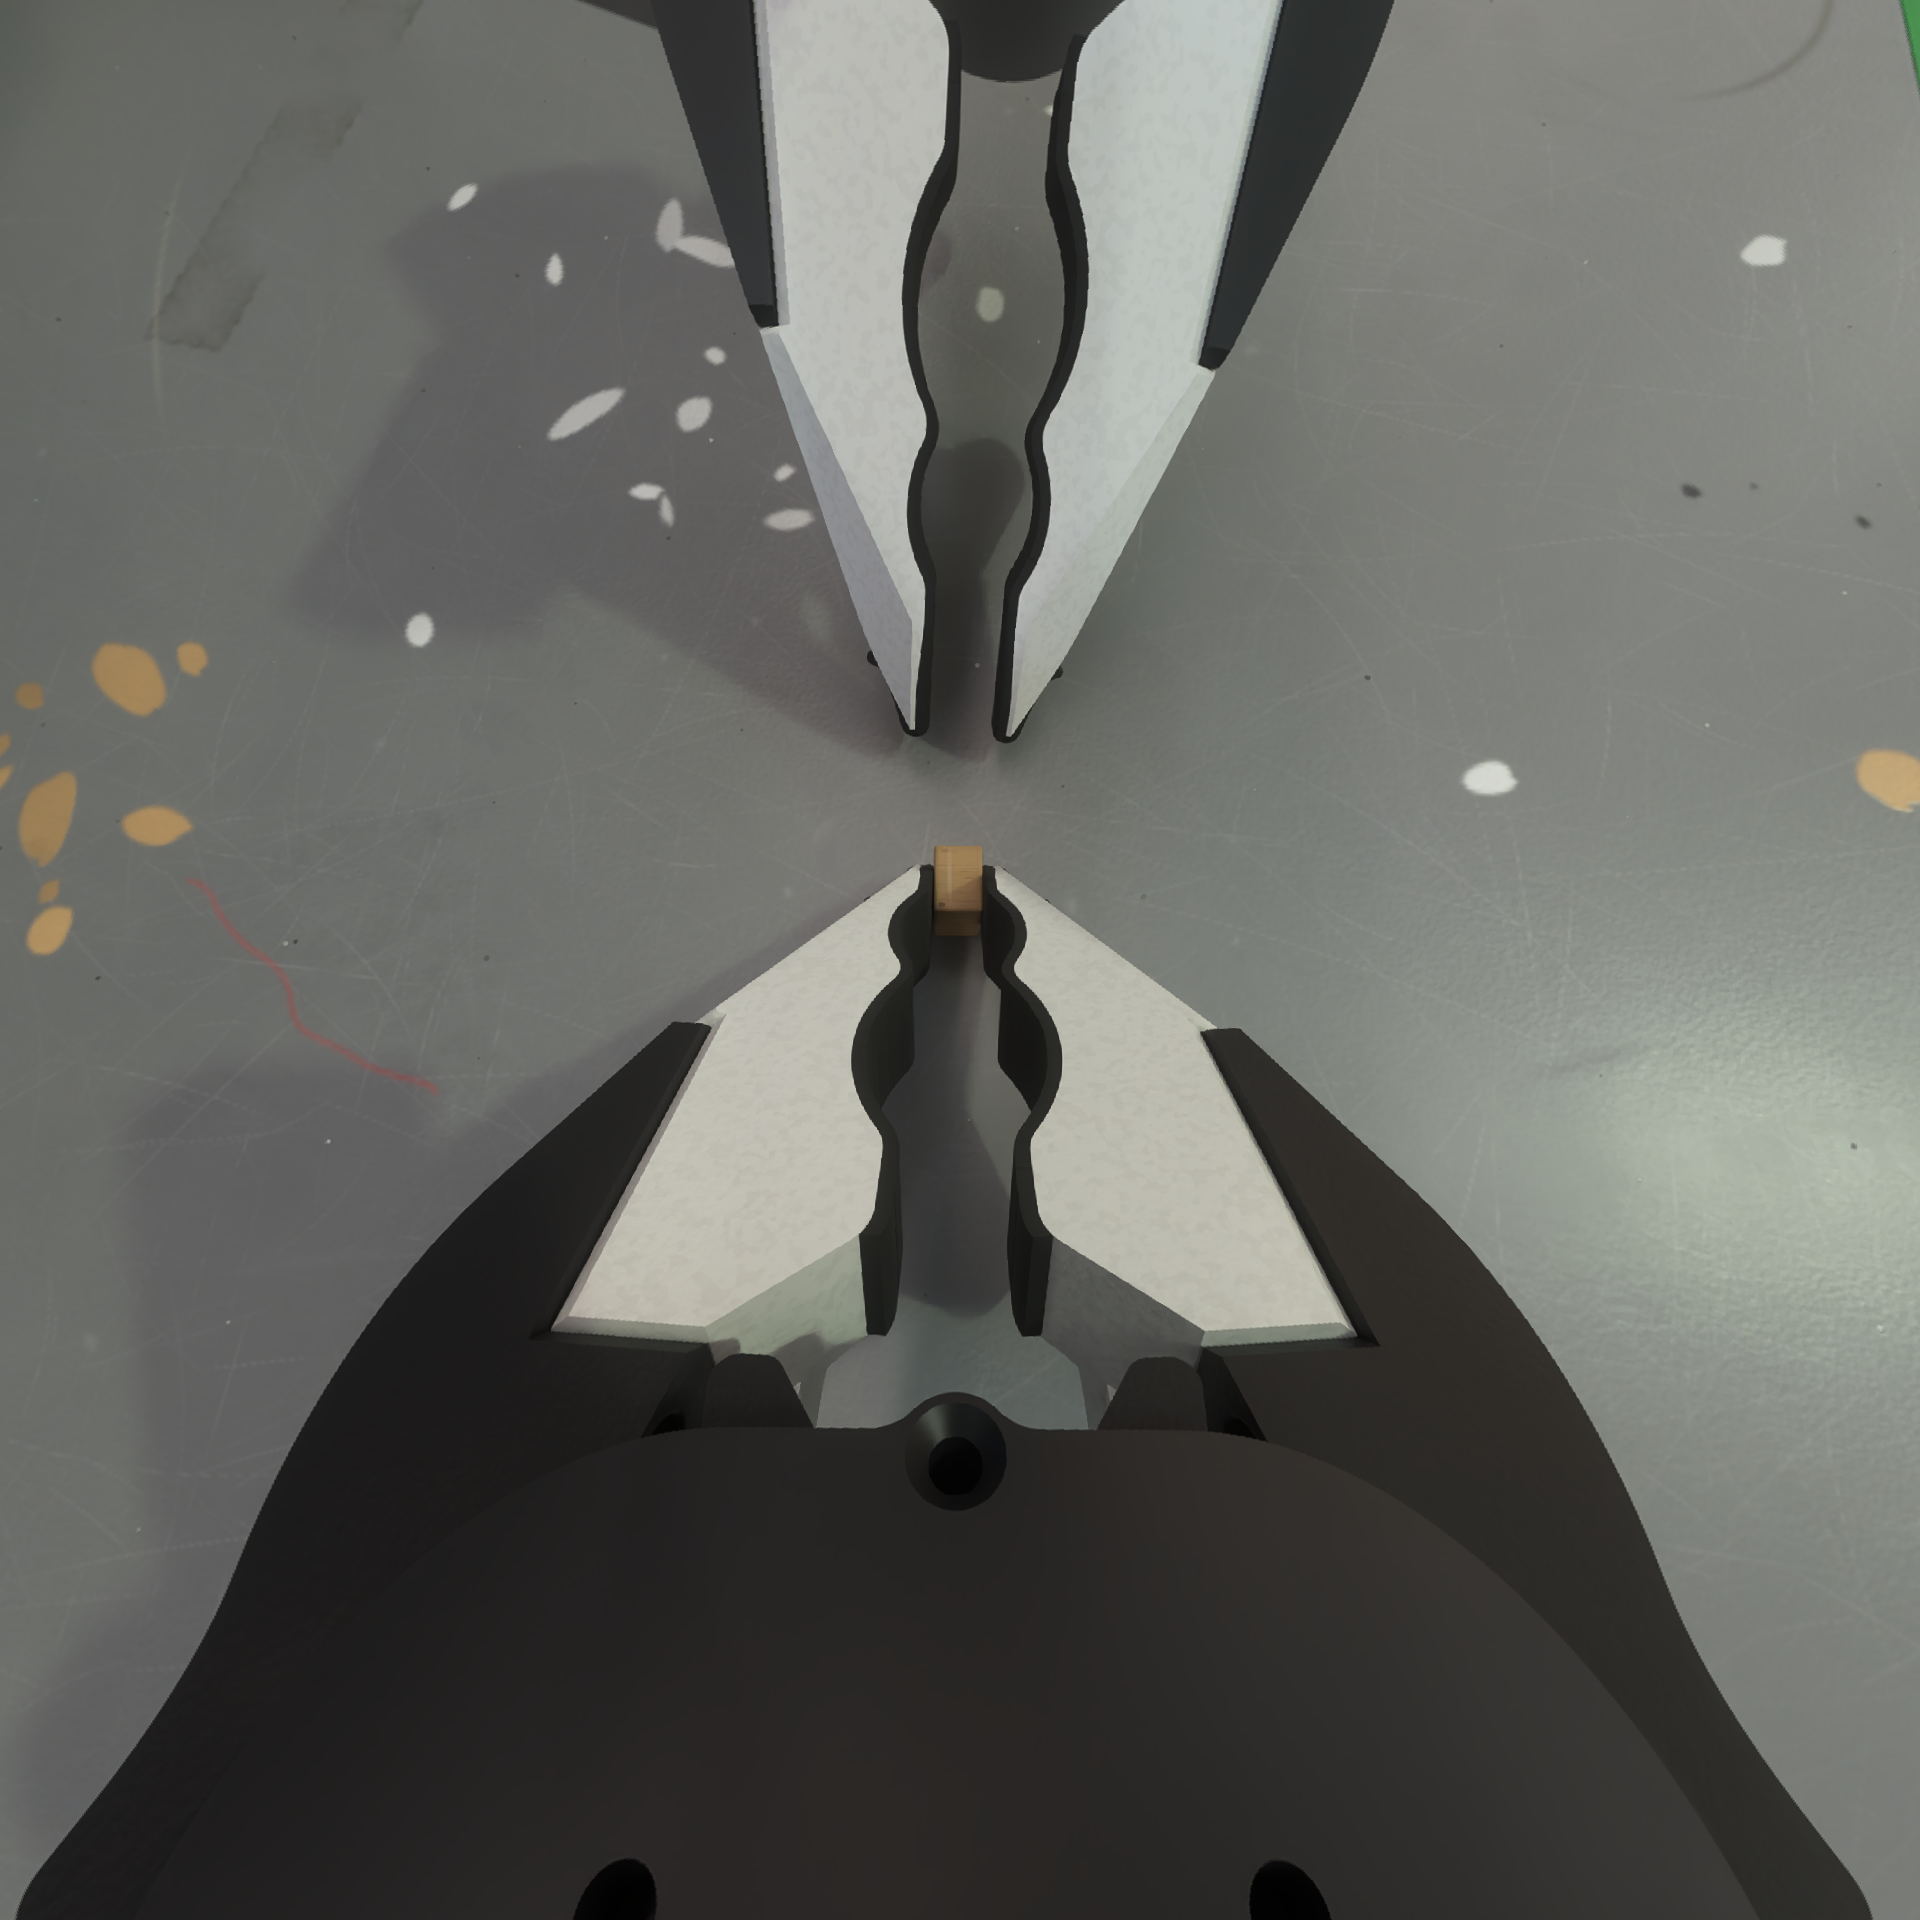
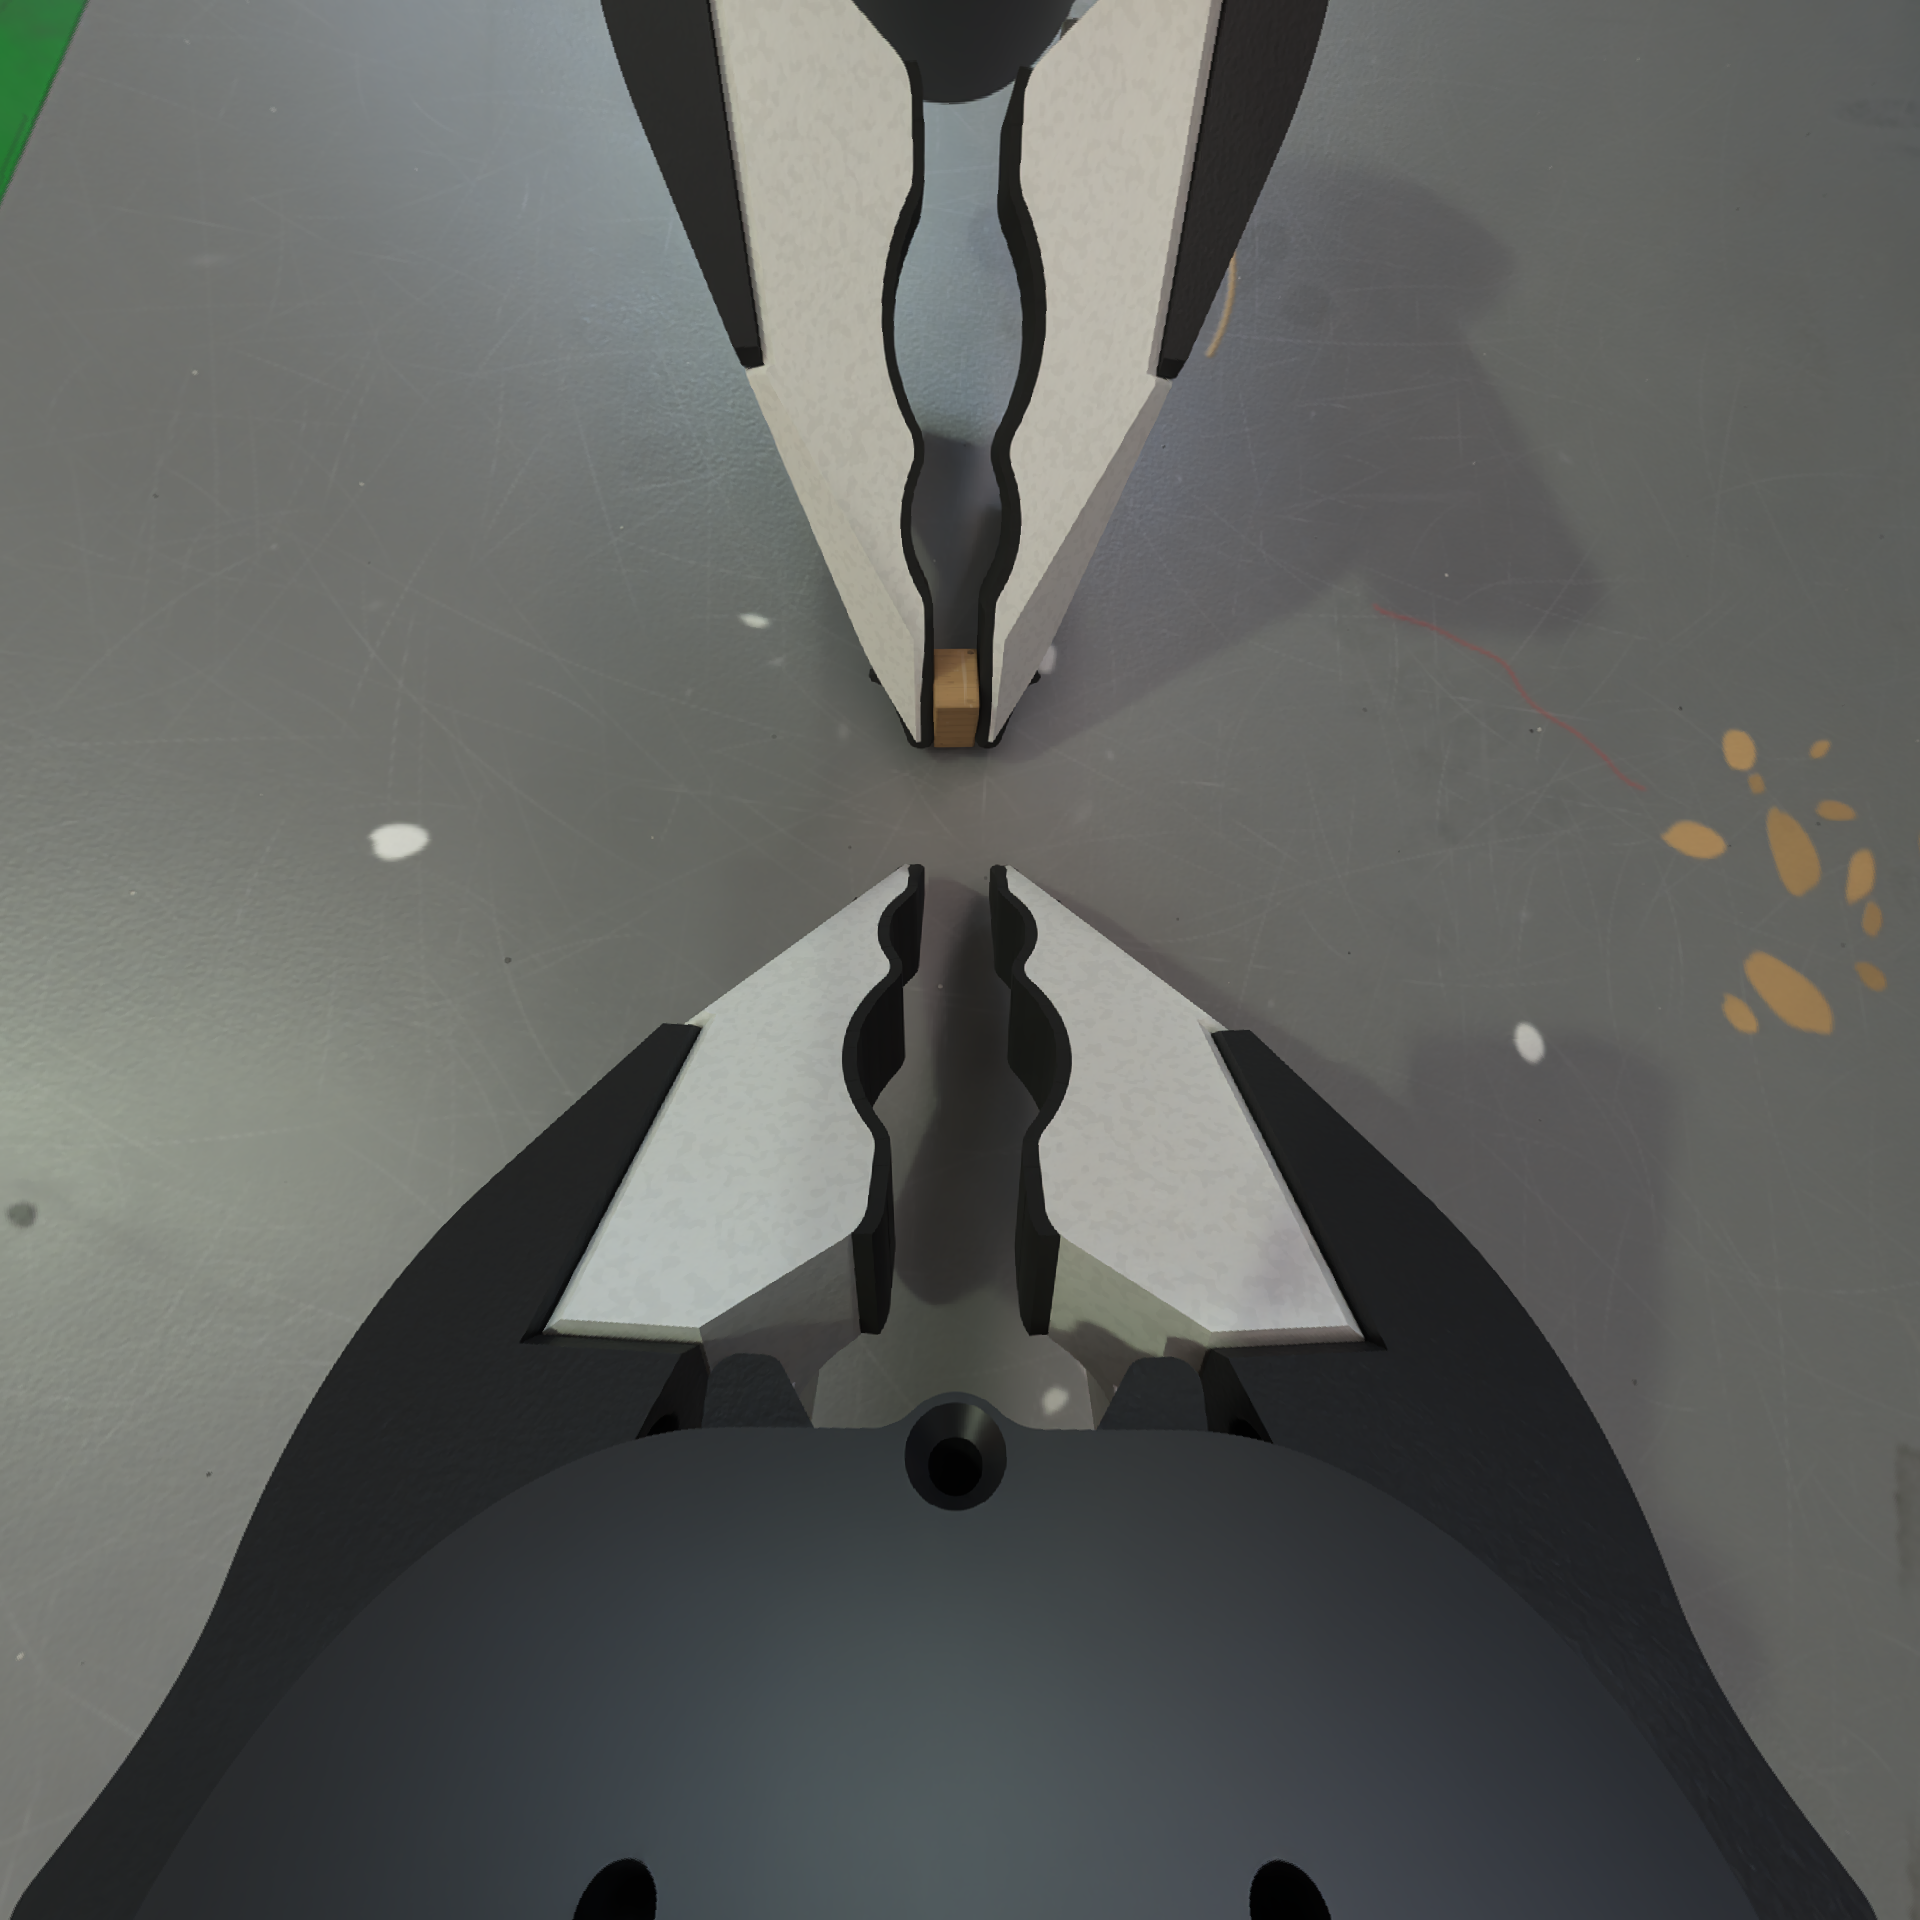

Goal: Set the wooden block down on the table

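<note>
A small wooden block [image 1: 956,900] is pinched between the fingertips of my left gripper [image 1: 956,883], which is shut on it low over the grey table [image 1: 1507,987]. I cannot tell whether the block touches the table. My right gripper [image 1: 956,732] faces it tip to tip from the far side, a short gap away. In the right wrist view, my right gripper [image 2: 954,878] is narrowly open and empty. Beyond it, the left gripper [image 2: 954,740] holds the block [image 2: 954,707] at its tips.
The table bears white paint flecks [image 1: 587,414], orange blotches [image 1: 130,677] and a thin red scribble [image 1: 301,1013]. A green strip [image 2: 26,94] runs along the table's edge, far from both grippers.
</note>
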Robot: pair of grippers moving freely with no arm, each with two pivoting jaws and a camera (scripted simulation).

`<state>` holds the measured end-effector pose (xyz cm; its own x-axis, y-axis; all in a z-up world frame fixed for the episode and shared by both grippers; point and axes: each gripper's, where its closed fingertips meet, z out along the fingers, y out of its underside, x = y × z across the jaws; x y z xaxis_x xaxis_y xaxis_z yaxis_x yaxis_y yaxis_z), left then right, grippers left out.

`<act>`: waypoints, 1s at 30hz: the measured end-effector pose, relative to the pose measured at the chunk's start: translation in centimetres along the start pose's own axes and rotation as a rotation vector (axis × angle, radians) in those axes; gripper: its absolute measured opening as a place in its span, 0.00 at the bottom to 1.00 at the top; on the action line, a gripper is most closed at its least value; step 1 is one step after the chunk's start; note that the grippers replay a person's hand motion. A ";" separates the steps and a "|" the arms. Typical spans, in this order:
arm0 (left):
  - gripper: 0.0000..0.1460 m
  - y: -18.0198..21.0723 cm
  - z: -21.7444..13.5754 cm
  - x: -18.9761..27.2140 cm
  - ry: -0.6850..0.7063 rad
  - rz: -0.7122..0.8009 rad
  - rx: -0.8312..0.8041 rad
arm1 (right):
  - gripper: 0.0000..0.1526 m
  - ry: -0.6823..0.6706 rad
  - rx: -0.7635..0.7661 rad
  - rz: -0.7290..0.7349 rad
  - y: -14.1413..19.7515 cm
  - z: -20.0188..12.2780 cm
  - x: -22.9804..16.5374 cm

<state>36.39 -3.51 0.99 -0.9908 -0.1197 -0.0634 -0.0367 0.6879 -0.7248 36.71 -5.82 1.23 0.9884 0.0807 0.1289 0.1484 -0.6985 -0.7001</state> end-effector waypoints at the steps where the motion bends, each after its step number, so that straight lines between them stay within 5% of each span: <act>1: 0.05 0.0 0.0 0.0 -0.003 0.001 -0.001 | 0.08 0.006 0.000 -0.003 0.0 0.0 0.0; 5: 0.06 0.0 0.0 0.1 0.001 -0.008 0.001 | 0.00 0.044 -0.006 0.001 -0.1 0.2 0.4; 16: 0.06 0.0 0.1 0.1 -0.013 0.002 0.002 | 0.00 0.018 -0.010 0.022 0.2 0.1 0.6; 22: 0.06 0.0 0.1 0.1 -0.002 -0.010 0.004 | 0.10 -0.006 0.001 0.026 0.3 -0.3 0.3; 30: 0.06 -0.1 0.1 0.1 0.000 -0.016 0.006 | 0.07 -0.009 -0.002 0.002 0.1 -0.1 -0.2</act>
<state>36.32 -3.66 0.95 -0.9900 -0.1310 -0.0520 -0.0518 0.6813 -0.7302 36.52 -6.00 1.20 0.9889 0.0856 0.1217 0.1467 -0.6997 -0.6992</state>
